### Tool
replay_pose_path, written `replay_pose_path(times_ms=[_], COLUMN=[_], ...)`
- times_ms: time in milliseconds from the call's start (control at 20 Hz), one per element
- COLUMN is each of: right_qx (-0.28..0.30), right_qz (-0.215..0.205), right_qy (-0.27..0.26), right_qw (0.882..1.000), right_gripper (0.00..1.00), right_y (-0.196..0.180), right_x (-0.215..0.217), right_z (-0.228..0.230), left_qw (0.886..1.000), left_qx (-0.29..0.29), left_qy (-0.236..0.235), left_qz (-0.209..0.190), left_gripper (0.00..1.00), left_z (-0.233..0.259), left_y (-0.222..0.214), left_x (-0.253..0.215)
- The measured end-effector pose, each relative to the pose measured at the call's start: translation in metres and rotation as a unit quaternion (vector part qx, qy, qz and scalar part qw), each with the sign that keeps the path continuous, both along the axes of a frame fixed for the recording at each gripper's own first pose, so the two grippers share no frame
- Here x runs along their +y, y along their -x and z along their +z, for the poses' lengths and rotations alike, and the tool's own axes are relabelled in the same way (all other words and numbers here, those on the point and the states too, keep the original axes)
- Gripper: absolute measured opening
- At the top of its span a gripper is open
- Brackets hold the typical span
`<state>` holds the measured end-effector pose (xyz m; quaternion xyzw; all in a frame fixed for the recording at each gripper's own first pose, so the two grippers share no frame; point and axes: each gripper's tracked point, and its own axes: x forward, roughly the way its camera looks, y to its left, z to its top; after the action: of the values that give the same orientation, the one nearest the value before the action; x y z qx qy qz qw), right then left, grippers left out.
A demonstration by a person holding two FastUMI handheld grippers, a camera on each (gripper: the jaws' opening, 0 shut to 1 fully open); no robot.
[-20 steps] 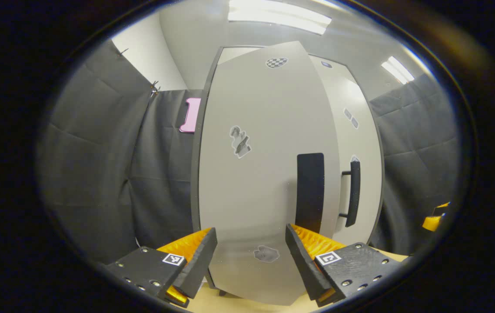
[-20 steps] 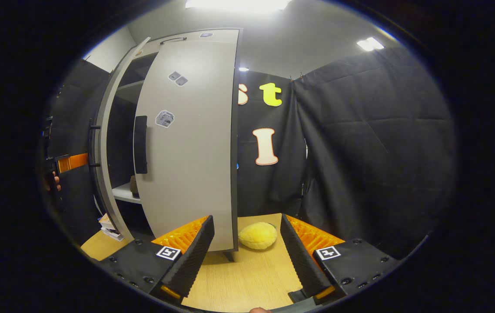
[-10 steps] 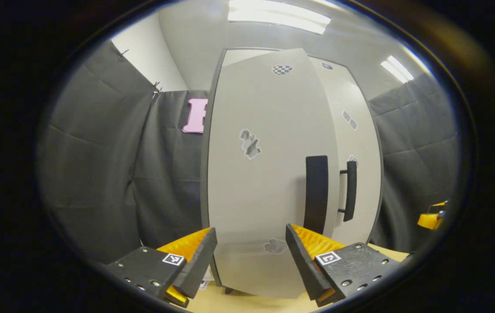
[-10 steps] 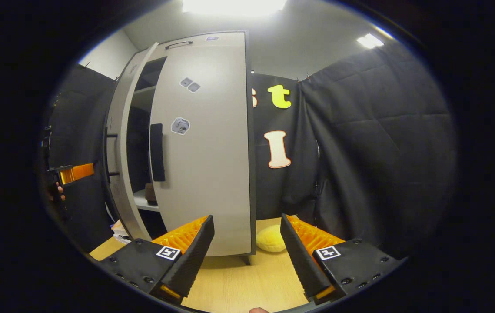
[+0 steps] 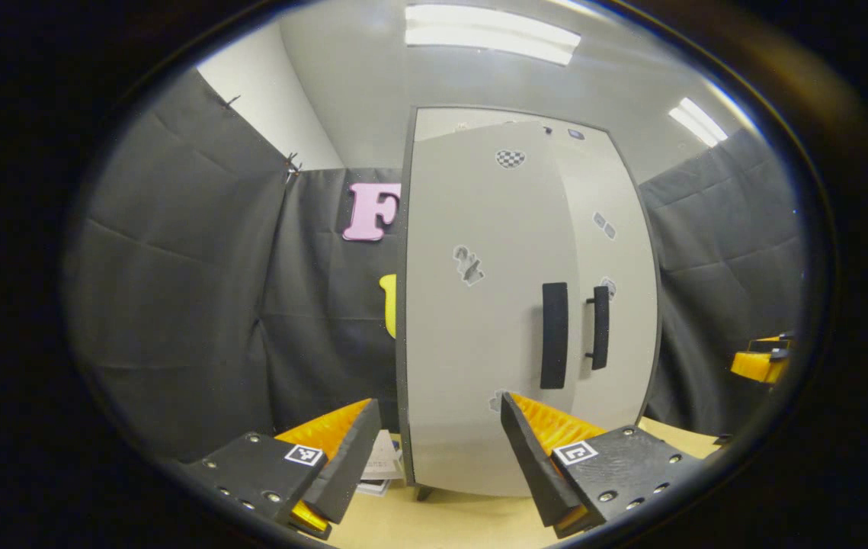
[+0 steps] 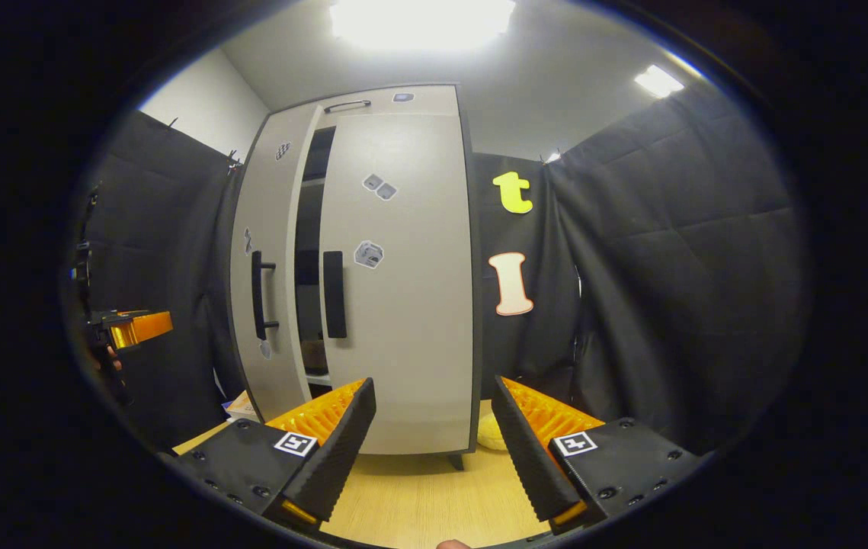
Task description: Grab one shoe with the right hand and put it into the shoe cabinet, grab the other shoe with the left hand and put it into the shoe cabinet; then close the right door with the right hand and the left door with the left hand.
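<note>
A staged recording booth rather than a lived-in home — walls of quilted black cloth (image 6: 670, 252) pinned up at the seams, white ceiling with fluorescent panels (image 5: 491, 34) overhead. One piece of household furniture, a tall pale shoe cabinet (image 6: 395, 290) with dark handles and small printed marker stickers (image 5: 510, 158), set on a light wood-grain floor (image 6: 426, 503) — a mock domestic corner.

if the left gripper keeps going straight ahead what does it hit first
Most likely the cabinet's left door, low down and left of its handle. The left gripper is open and apart from it; depth is unclear.
</note>
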<state>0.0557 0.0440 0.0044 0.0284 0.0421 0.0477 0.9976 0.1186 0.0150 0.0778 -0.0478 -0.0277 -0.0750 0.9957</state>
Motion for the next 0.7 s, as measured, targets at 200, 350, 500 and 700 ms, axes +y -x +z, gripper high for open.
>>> replay_pose_path(times_ms=[200,350,500,700], right_qx=[-0.017,-0.028,-0.034,-0.035], right_qz=[0.008,0.012,0.011,0.01], right_qy=[0.008,0.013,0.017,0.011], right_qw=[1.0,0.999,0.999,0.999], right_gripper=[0.95,0.96,0.95,0.96], right_y=[0.018,0.031,0.039,0.045], right_x=[0.006,0.008,0.006,0.004], right_z=[0.011,0.018,0.021,0.02], left_qw=[1.0,1.0,1.0,0.999], left_qx=[-0.002,0.001,0.006,0.007], left_qy=[-0.005,-0.01,-0.016,-0.024], left_qz=[0.005,0.007,0.013,0.024], left_gripper=[0.98,0.98,0.98,0.93], left_z=[-0.001,-0.008,-0.014,-0.017], left_y=[0.029,0.043,0.056,0.068], left_x=[0.016,0.021,0.028,0.037])
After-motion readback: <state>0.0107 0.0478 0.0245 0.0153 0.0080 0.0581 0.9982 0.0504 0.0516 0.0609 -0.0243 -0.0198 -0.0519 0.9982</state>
